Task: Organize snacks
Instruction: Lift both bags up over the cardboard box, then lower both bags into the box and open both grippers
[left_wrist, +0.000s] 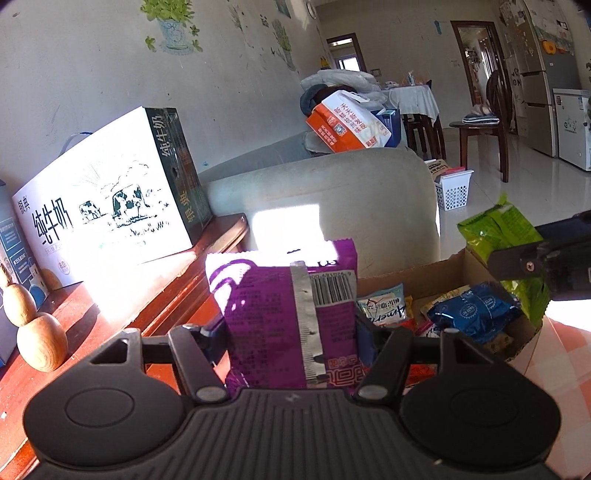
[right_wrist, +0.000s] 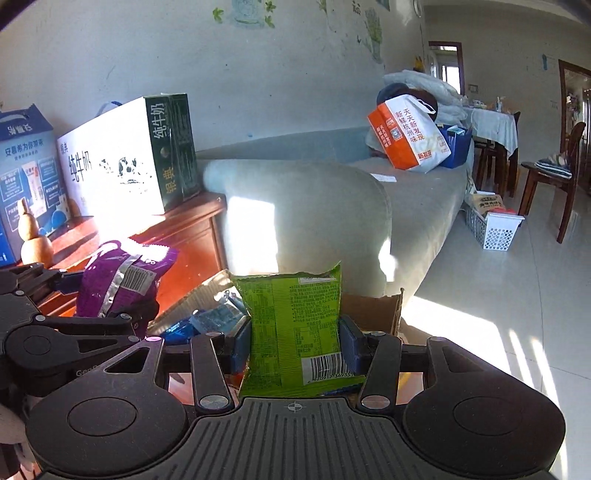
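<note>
Above the open cardboard box (left_wrist: 454, 266) of mixed snacks, the left gripper (left_wrist: 291, 332) is clamped on a crinkly purple packet (left_wrist: 288, 306) held upright, seam and barcode facing the camera, and the right gripper (right_wrist: 295, 343) pinches a flat green packet (right_wrist: 295, 325) the same way. Both seem to be held clear of the box for sorting (destination unclear). A glossy blue foil pack (left_wrist: 472, 314) lies in the box.

Each wrist camera looks forward and slightly down along its own claw, close above the cardboard box (left_wrist: 454, 266), both sharing the milk carton (right_wrist: 122, 155), sofa (left_wrist: 332, 192) and wall.
</note>
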